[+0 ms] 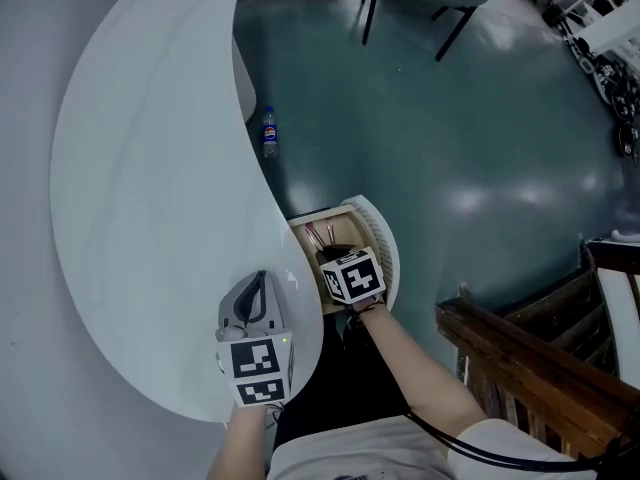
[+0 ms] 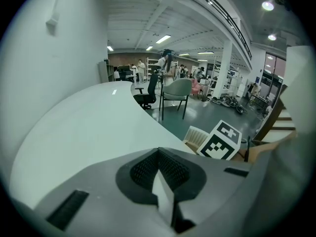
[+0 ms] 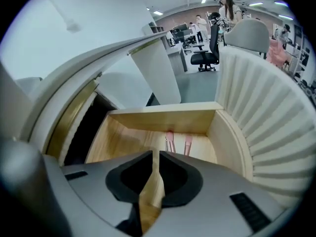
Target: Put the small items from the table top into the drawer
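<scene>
Head view, step: the right gripper (image 1: 333, 255) hangs over the open pale-wood drawer with a ribbed white front (image 1: 385, 248). Two slender pink-tipped sticks (image 1: 314, 236) lie inside at the drawer's far end. Judged: the stowing step is at or near its end.
Head view, left gripper: the left gripper (image 1: 258, 280) is above the edge of the curved white table top (image 1: 150, 168), just left of the drawer.
Head view, surface: the table top looks bare; no small items are visible on it.
Head view, room: glossy dark green floor (image 1: 450, 148) beyond the drawer, with a blue plastic bottle (image 1: 269, 133) standing on it. A brown wooden railing (image 1: 520, 368) is right of the drawer.
Left gripper view, jaws: tips together, nothing between them.
Left gripper view, room: grey shell chair (image 2: 175, 90) and black office chair (image 2: 148, 90), both well beyond the drawer.
Right gripper view, jaws: a thin slit apart and empty; only the drawer's wood shows through.
Right gripper view, items: the sticks lie side by side near the drawer's back wall.
Next move, judged: check the table for leftovers; if there are none, push the drawer front squarely to close it.
</scene>
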